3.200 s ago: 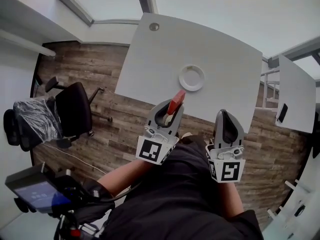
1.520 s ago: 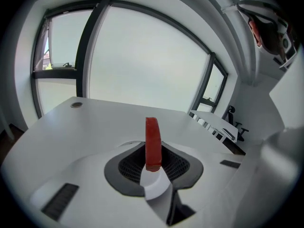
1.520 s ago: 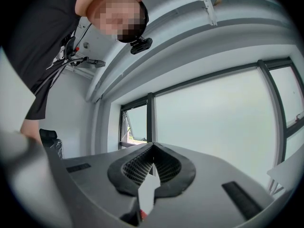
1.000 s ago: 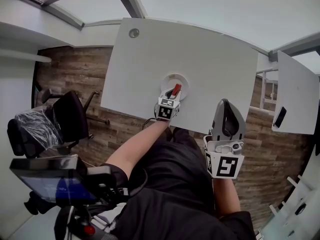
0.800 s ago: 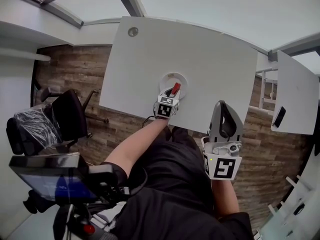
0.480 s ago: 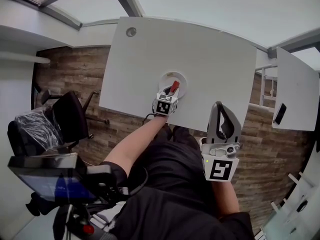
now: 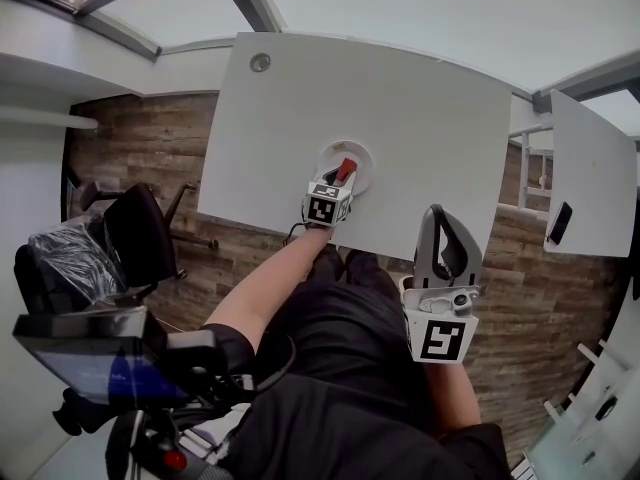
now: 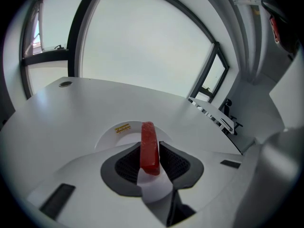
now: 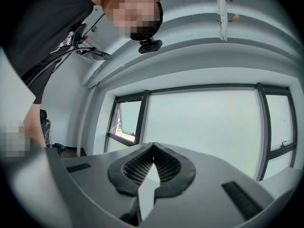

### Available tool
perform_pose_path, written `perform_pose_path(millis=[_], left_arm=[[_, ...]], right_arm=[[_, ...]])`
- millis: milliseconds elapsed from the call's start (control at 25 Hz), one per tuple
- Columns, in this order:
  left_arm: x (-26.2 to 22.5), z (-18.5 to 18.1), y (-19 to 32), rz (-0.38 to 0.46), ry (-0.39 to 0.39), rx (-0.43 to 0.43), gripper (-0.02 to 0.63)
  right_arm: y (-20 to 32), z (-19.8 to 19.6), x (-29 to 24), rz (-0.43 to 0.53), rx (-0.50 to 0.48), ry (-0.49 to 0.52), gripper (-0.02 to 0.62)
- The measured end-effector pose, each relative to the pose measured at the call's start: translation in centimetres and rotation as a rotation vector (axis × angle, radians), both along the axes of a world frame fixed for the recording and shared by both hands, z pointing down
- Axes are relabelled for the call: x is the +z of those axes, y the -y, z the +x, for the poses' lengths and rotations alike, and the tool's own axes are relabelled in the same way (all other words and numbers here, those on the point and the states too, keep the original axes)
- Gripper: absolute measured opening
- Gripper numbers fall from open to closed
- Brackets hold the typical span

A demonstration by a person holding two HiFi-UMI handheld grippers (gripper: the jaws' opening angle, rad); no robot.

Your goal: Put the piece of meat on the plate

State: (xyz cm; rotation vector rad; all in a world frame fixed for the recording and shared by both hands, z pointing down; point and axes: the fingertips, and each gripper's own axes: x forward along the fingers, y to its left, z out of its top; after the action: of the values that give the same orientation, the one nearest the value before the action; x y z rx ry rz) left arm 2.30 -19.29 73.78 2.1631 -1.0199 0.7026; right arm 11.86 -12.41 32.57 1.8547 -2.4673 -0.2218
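Note:
The red piece of meat [image 8: 149, 147] stands on edge between the dark pads of my left gripper [image 8: 150, 152], which is shut on it. In the head view that left gripper [image 7: 338, 176] reaches over the near rim of the small white plate [image 7: 358, 155] on the white table [image 7: 420, 118], with the meat [image 7: 345, 169] sticking up above the plate. The plate [image 8: 122, 129] shows just beyond the jaws in the left gripper view. My right gripper [image 7: 447, 249] hangs off the table's near edge, above the lap; its jaws meet at the tips with nothing in them [image 9: 153, 167].
A second white desk [image 7: 590, 178] with a dark phone-like object [image 7: 559, 222] stands at the right. A black office chair [image 7: 130, 238] sits on the wooden floor at the left. A round cable hole [image 7: 260, 63] marks the table's far left corner.
Earlier the left gripper held the meat off the table's near edge; it has since reached out over the plate. In the last second both grippers have barely moved.

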Motion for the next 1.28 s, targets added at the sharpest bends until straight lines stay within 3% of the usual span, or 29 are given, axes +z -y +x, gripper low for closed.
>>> perform_pose_path(millis=[240,640,840,1280], left_arm=[[0.1,-1.5,-0.1,0.014,0.024,-0.02,0.117],[0.4,-1.5,-1.1,0.011,0.044,0.006,0.146],[1.3,-1.7,-1.8,-0.024,0.043,0.004,0.215],[1.0,-2.0,-2.1,-0.01,0.048,0.004,0.276]], right_arm=[[-0.5,-1.2,0.2,-0.005,-0.032,0.009,0.003],[-1.3,0.2,0.8,-0.035,-0.009,-0.023,0.003],[-1.8,-0.2,1.2,-0.047,-0.014,-0.013,0.003],[-3.2,-0.5,1.0,-0.043,-0.027,-0.012,0.003]])
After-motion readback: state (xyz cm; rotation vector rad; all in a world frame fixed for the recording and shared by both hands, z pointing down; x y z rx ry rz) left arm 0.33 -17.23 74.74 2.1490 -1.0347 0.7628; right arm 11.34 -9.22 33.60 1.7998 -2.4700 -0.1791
